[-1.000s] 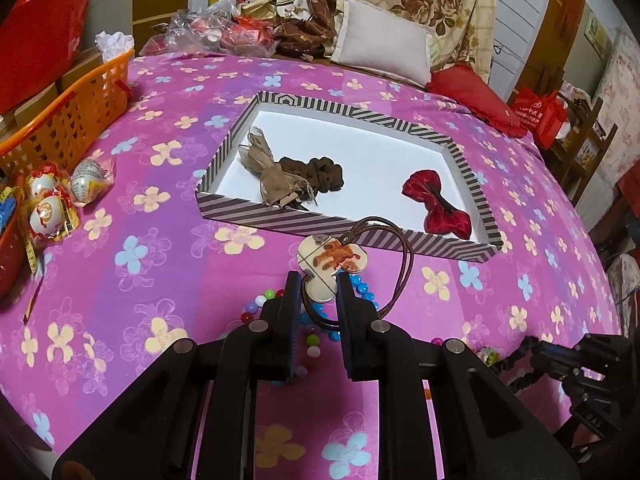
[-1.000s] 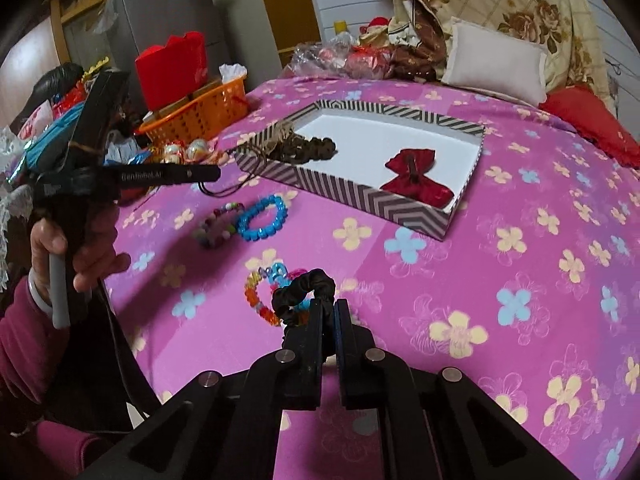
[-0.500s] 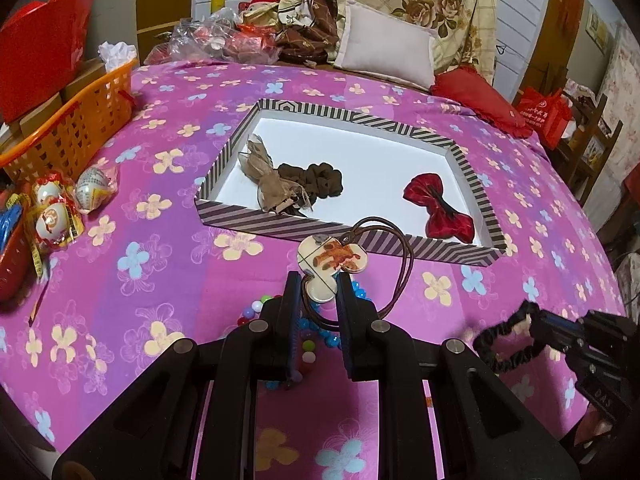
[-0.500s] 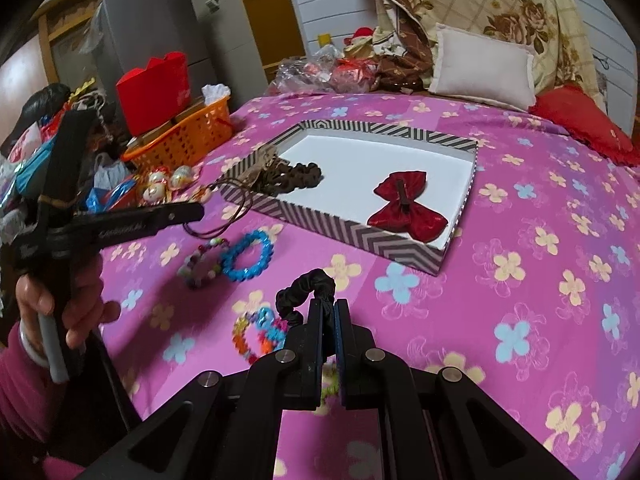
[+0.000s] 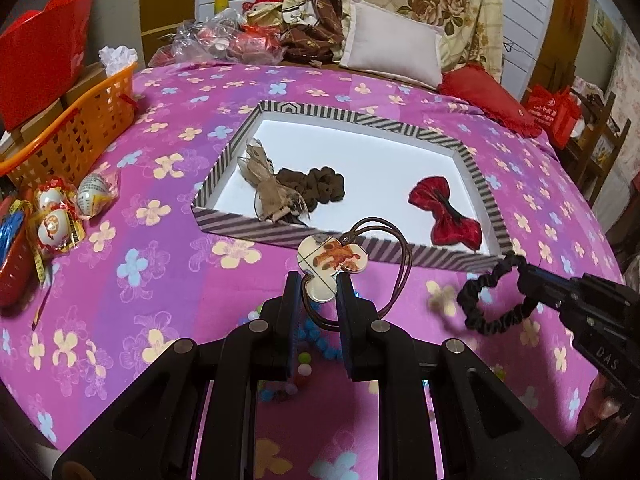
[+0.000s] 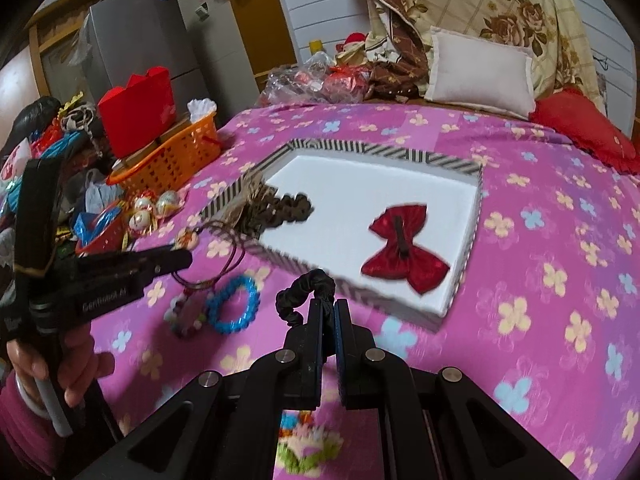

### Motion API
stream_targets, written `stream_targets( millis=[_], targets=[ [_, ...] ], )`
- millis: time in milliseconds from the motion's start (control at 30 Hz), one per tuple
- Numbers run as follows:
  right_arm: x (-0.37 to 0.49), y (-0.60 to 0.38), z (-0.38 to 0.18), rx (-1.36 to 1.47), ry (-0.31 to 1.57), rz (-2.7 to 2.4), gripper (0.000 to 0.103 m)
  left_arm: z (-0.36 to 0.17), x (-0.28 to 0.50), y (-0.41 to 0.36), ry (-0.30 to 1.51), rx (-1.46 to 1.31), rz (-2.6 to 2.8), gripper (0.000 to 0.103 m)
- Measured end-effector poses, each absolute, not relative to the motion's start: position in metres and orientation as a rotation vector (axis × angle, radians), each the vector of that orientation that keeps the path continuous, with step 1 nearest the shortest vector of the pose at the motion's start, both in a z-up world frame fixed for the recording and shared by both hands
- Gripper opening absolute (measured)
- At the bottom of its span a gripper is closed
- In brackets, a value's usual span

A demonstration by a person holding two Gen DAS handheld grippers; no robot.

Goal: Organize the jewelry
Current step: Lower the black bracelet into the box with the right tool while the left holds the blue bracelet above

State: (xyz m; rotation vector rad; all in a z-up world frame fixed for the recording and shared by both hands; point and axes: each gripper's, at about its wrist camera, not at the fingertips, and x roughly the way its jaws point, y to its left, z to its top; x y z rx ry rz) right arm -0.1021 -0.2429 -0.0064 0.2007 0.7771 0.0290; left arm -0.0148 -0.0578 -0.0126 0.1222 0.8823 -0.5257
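The left gripper (image 5: pixel 318 292) is shown with its jaws closed on a cream clover-shaped pendant (image 5: pixel 331 262), whose brown cord (image 5: pixel 404 276) loops out to the right; pendant and cord are held above the bedspread (image 5: pixel 168 264), just short of the near wall of the striped box (image 5: pixel 256 233). The right gripper (image 6: pixel 329 310) is shown nearly closed, a black scrunchie (image 6: pixel 304 289) being pinched between its fingers and carried in the air just before the near right corner of the box (some motion blur is present in both views). Inside the box, a beige fabric bow (image 5: pixel 267 188) and a brown scrunchie (image 5: pixel 316 186) are seen touching each other near the left wall, and a red bow clip (image 5: pixel 446 213) lies well apart from them, toward the near right corner. On the bedspread in front of the near left part of the box, a blue bead bracelet (image 6: pixel 233 309) and a pastel bead bracelet (image 6: pixel 188 316) lie side by side. An orange basket (image 5: pixel 76 130) is set at the left edge of the bedspread.
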Motion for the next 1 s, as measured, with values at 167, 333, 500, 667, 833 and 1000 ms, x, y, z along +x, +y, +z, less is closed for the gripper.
stream_targets(
  millis=[167,333,500,667,833,1000],
  targets=[
    [-0.083,-0.252,0.005,0.193,0.759,0.008,0.005,-0.005,-0.003,-0.063,0.876,0.120,-0.494,0.016],
    [-0.066,-0.261,0.012,0.193,0.747,-0.010,0.005,0.002,0.010,-0.071,0.864,0.135,-0.476,0.016],
    [-0.049,-0.272,0.013,0.216,0.743,-0.026,0.005,0.014,0.032,-0.086,0.860,0.118,-0.475,0.016],
    [-0.032,-0.278,0.006,0.240,0.758,-0.028,0.005,0.010,0.050,-0.098,0.885,0.086,-0.479,0.016],
    [-0.021,-0.281,-0.008,0.245,0.785,-0.027,0.005,-0.004,0.060,-0.113,0.906,0.096,-0.471,0.016],
    [-0.014,-0.284,-0.021,0.254,0.808,-0.027,0.005,-0.018,0.065,-0.121,0.916,0.122,-0.461,0.016]
  ],
)
